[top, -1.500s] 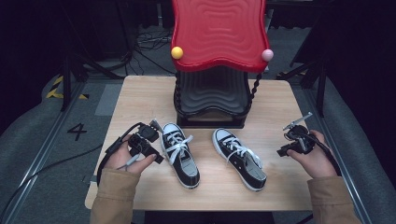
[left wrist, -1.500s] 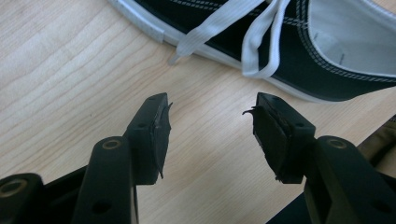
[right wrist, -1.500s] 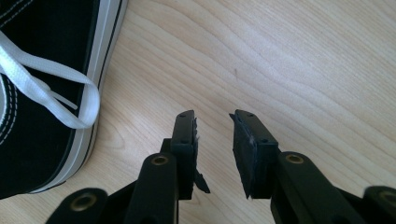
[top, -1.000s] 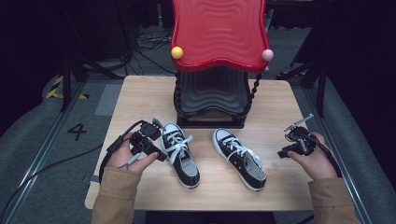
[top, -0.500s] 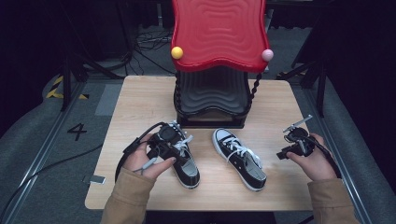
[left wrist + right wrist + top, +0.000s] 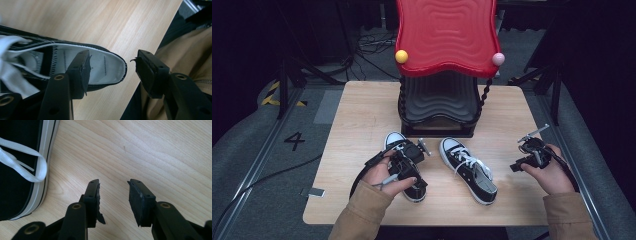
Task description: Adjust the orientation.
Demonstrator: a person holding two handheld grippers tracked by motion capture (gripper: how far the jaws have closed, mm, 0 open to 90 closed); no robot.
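While both sneakers lie flat on the wooden table (image 6: 362, 115), the work of picking them up looks barely begun. The left gripper (image 6: 404, 167) hangs over the heel end of the left sneaker (image 6: 398, 141), whose white toe cap points toward the red and black rack (image 6: 444, 75) at the far edge. In the left gripper view its jaws stand apart and have just been opening a little: one pad (image 6: 81, 71) sits above the shoe's white inner lining (image 6: 110, 67), the other pad (image 6: 146, 72) hangs outside the heel, so the heel rim lies between them without being pinched. Nothing is gripped yet.

The right sneaker (image 6: 468, 169) rests just beside the first, angled with its heel toward the person, untouched. The right gripper (image 6: 526, 159) is held well apart from it near the table's right edge; in the right gripper view (image 6: 113, 195) its jaws have just been opening over bare wood, with the shoe's sole (image 6: 42, 187) and a lace loop (image 6: 32, 167) off to one side.

What is left, by the look of it, is everything that matters: closing on the heel, lifting, and dealing with the second shoe.
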